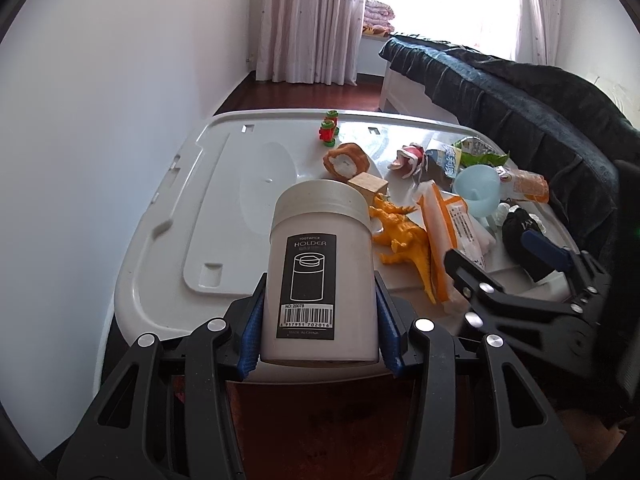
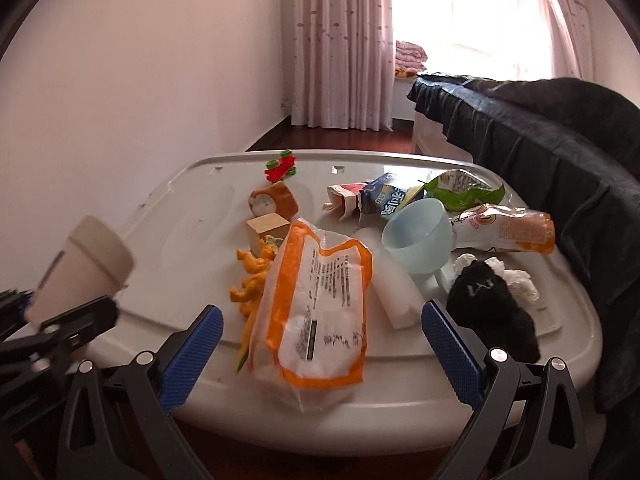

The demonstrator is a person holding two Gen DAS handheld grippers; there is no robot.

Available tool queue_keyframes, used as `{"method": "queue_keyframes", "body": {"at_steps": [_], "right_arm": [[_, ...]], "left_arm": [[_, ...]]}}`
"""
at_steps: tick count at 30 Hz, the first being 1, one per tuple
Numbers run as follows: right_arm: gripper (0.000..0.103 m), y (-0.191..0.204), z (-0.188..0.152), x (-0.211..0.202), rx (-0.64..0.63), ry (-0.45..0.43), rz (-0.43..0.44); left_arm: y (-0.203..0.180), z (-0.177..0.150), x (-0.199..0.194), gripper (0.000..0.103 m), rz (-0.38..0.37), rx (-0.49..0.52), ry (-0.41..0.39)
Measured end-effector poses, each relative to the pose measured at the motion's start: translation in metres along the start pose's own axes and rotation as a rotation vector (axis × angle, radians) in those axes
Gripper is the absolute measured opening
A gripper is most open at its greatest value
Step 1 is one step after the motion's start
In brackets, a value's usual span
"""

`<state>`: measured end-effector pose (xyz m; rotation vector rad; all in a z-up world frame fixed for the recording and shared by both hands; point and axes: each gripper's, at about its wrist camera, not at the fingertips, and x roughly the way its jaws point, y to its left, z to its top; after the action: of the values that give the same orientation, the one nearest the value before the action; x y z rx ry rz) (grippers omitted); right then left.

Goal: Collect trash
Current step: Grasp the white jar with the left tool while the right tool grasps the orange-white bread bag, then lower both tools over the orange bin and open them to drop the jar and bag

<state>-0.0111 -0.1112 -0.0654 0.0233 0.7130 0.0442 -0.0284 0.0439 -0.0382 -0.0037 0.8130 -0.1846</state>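
My left gripper (image 1: 320, 328) is shut on a white toothpick holder (image 1: 320, 276) with a black label, held upright over the near edge of the grey bin lid (image 1: 160, 216); it also shows in the right wrist view (image 2: 80, 268) at the left. My right gripper (image 2: 322, 344) is open, its blue pads either side of an orange-and-clear plastic wrapper (image 2: 320, 304) that lies on the lid (image 2: 192, 184). It also shows in the left wrist view (image 1: 516, 256), beside the same wrapper (image 1: 444, 232). More wrappers lie at the back right: blue (image 2: 388, 196), green (image 2: 464, 190), orange-white (image 2: 504, 228).
Also on the lid: an orange toy dinosaur (image 2: 252, 276), a wooden block (image 2: 266, 230), a toy cake roll (image 2: 274, 202), a red-green toy (image 2: 282, 168), a pale blue funnel (image 2: 418, 236), a black sock (image 2: 492, 308), crumpled tissue (image 2: 516, 276). A dark-covered bed (image 2: 560, 136) stands right.
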Motion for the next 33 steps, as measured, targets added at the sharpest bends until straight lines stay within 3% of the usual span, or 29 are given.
{"method": "queue_keyframes", "body": {"at_steps": [4,7,9,18,27,33], "right_arm": [[0.097,-0.003,0.000,0.020,0.035,0.036,0.002],[0.090,-0.002,-0.002,0.030,0.033,0.056,0.004],[0.065,-0.003,-0.003,0.036,0.038,0.070,0.029],[0.038,-0.010,-0.001,0.029,0.066,0.074,0.102],[0.034,-0.011,0.007,0.005,0.025,0.047,0.108],[0.034,-0.016,0.013,-0.051,0.015,0.020,0.148]], "left_arm": [[0.003,0.000,0.000,0.046,-0.005,-0.004,-0.006],[0.002,0.001,0.000,0.046,-0.015,-0.004,-0.006],[0.001,0.001,0.000,0.046,-0.019,-0.002,-0.008],[0.000,0.001,-0.002,0.046,-0.034,0.000,-0.012],[-0.008,-0.001,-0.010,0.046,-0.040,0.017,-0.021],[-0.020,-0.007,-0.032,0.046,-0.051,0.034,-0.025]]}}
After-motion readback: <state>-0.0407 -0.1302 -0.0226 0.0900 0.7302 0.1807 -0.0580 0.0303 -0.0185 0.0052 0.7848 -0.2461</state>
